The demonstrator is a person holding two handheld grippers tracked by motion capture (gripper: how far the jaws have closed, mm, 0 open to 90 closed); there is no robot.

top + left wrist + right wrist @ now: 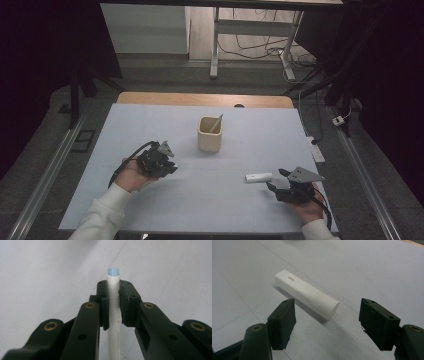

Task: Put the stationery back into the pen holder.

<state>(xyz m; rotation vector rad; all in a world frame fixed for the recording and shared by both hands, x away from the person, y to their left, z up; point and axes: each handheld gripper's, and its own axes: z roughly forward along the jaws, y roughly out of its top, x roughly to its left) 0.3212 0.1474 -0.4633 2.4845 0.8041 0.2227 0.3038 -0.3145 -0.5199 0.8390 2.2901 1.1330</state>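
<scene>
step: your left gripper [113,305] clamps a white pen [113,290] | right gripper [328,325] gapes wide before the white tube [305,293] | next: carry pen to cup [209,134]

Left gripper [165,162] at lower left of the high view, gripped in the left hand [134,176], white sleeve [102,215] entering from the bottom edge, jaws pointing right and clamped nearly together on a thin white stick [113,302]. Right gripper [280,181] at lower right, held in the right hand [309,207], jaws pointing left, spread wide, pads touching nothing.
</scene>
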